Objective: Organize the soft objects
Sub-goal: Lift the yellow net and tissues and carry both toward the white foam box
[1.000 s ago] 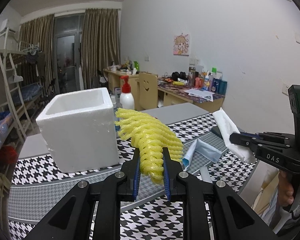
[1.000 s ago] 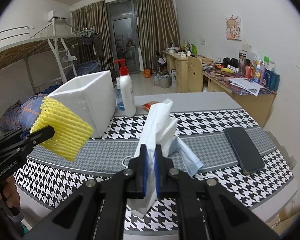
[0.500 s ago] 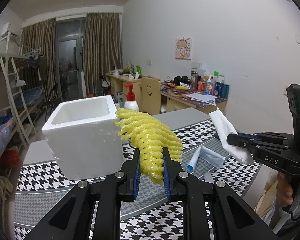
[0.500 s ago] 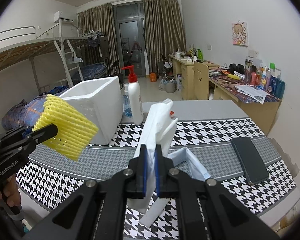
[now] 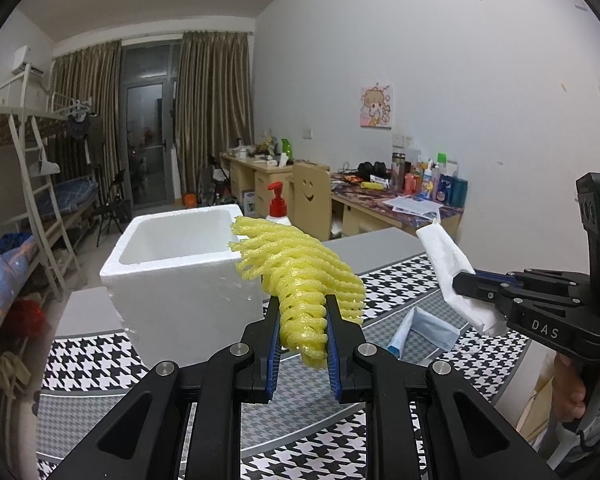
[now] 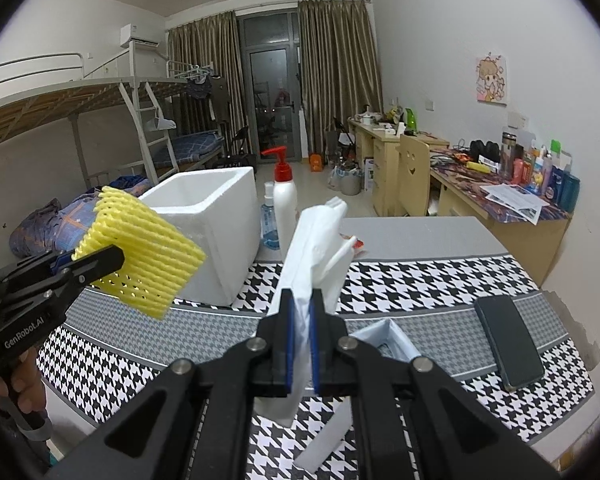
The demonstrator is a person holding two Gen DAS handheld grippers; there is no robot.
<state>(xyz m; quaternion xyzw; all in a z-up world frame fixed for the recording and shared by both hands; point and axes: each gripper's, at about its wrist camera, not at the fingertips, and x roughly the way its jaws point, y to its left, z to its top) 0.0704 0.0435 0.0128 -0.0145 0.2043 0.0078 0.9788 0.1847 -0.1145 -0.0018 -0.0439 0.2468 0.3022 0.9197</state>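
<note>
My left gripper [image 5: 302, 316] is shut on a yellow foam net [image 5: 296, 272], held in the air just right of the white foam box [image 5: 180, 276]; the net also shows in the right wrist view [image 6: 140, 256]. My right gripper [image 6: 301, 320] is shut on a white tissue pack [image 6: 312, 248], held above the table; it shows in the left wrist view [image 5: 456, 276] at the right. The foam box [image 6: 216, 224] stands open and looks empty.
A blue face mask [image 5: 424, 330] lies on the houndstooth tablecloth [image 5: 100, 360] under the grippers. A pump bottle [image 6: 285, 204] and a small spray bottle [image 6: 269, 220] stand behind the box. A black phone [image 6: 508, 340] lies at the right.
Both grippers have risen with their loads. The foam net now sits level with the box's rim, and the tissue pack is higher above the mask.
</note>
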